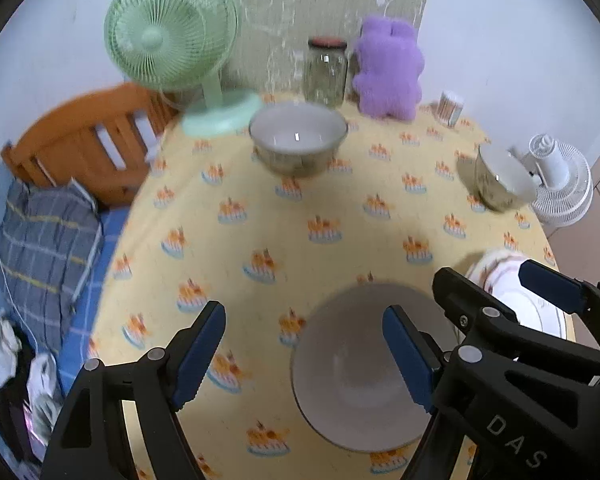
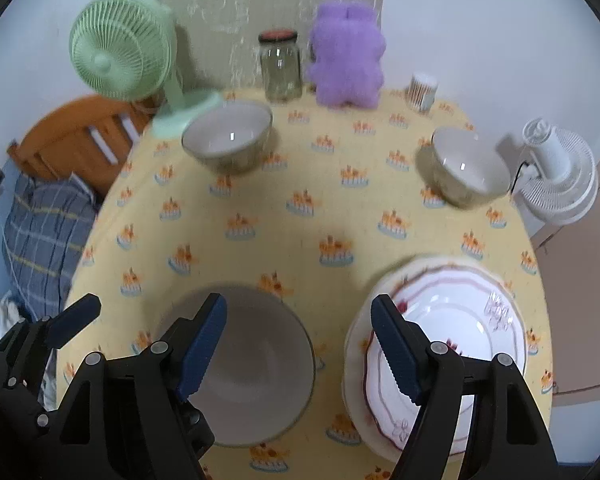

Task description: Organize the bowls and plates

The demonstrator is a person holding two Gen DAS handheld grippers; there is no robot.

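Table under a yellow printed tablecloth point(image 2: 300, 208); far edge carries green desk fan point(image 2: 120, 56), purple plush bear point(image 2: 346, 60), glass jar point(image 2: 280, 66). Near right, stacked floral plates point(image 2: 460, 320); near centre, grey bowl point(image 2: 260, 360); two more bowls farther back, left point(image 2: 228, 136) and right point(image 2: 468, 164). Left gripper point(image 1: 304, 356) and right gripper point(image 2: 298, 348) both hang above the near dishes, jaws spread wide, gripping nothing.
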